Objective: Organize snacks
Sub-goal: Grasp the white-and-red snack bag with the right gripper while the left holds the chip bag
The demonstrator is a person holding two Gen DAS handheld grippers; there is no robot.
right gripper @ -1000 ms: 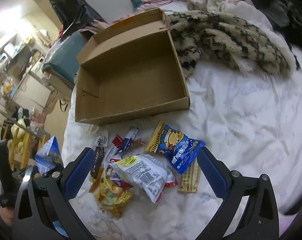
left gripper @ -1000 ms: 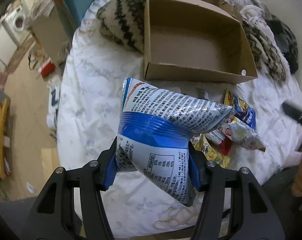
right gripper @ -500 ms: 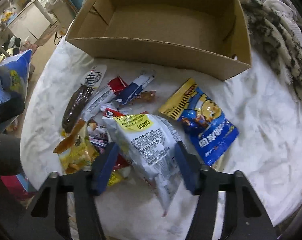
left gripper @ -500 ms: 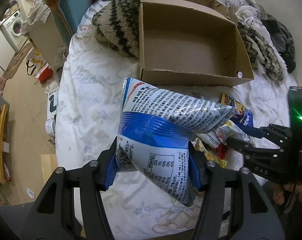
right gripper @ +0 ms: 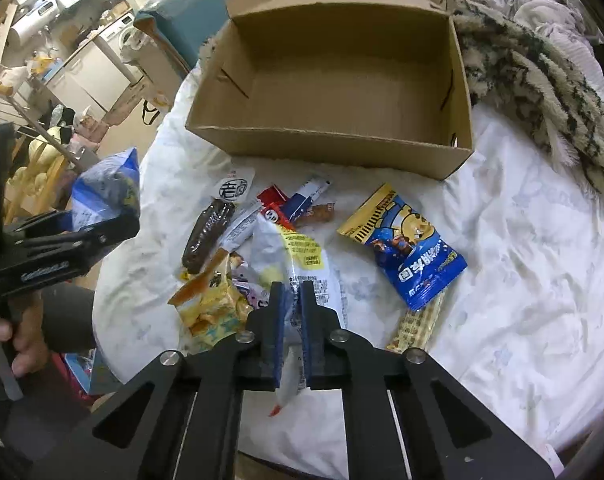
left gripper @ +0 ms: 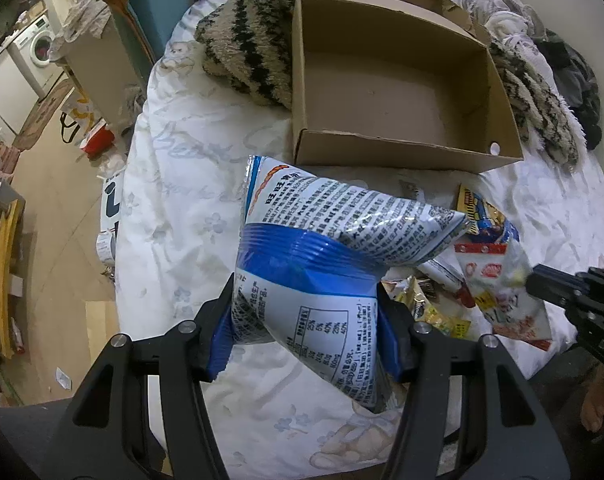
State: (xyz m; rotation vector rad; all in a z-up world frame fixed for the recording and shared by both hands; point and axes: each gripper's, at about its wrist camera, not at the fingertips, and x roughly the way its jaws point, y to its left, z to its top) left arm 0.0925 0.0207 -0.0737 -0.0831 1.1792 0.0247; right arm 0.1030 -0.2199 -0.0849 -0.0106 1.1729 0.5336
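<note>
The right gripper (right gripper: pixel 291 292), wide open a second ago above the snack pile (right gripper: pixel 238 264), has been brought down and its jaws pinched shut on the white packet with the yellow label (right gripper: pixel 302 260); the packet's near edge is trapped between the pads. A second snack is therefore judged secured and ready for lifting. The left gripper (left gripper: pixel 306 320) is unchanged: jaws at a middling gap, clamped on the puffy blue-and-white bag (left gripper: pixel 326 264), held above the sheet, near and left of the cardboard box (left gripper: pixel 402 152). The box is seen empty at the far side. The blue-and-yellow packet (right gripper: pixel 410 248) lies right of the pile. Surface: a rumpled white bedsheet (right gripper: pixel 522 280), a striped fuzzy blanket (right gripper: pixel 542 92) against the box. At far left, wood floor and a washing machine (left gripper: pixel 38 46).
</note>
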